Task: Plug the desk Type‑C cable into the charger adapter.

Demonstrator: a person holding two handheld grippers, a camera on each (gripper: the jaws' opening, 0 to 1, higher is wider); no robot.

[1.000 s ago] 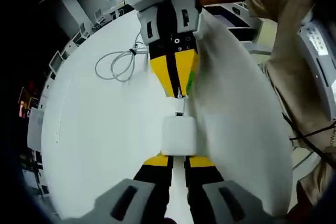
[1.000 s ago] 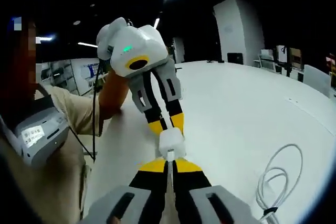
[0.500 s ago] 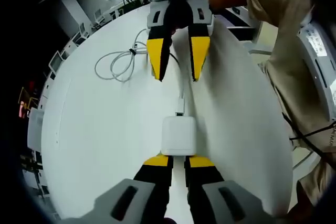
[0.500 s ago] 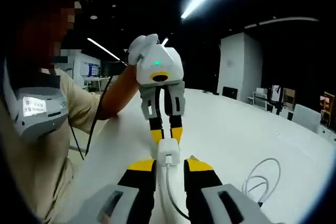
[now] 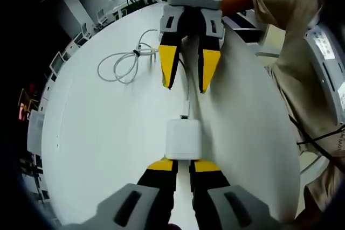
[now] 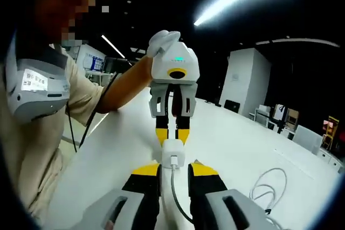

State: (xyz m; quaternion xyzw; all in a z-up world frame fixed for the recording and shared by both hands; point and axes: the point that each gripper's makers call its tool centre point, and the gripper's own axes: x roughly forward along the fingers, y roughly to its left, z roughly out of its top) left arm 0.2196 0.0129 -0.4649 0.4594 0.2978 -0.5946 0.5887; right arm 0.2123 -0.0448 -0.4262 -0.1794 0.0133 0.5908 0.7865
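Left gripper [image 5: 183, 166] clamped on light, rigid charger adapter [image 5: 183, 139]; right gripper [image 5: 186, 76] parted above limp Type-C cable [image 5: 186, 100], apparently seated.

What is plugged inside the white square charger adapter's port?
A white Type-C cable runs into the white square charger adapter, its connector seated at the port. The connector's tip is hidden inside.
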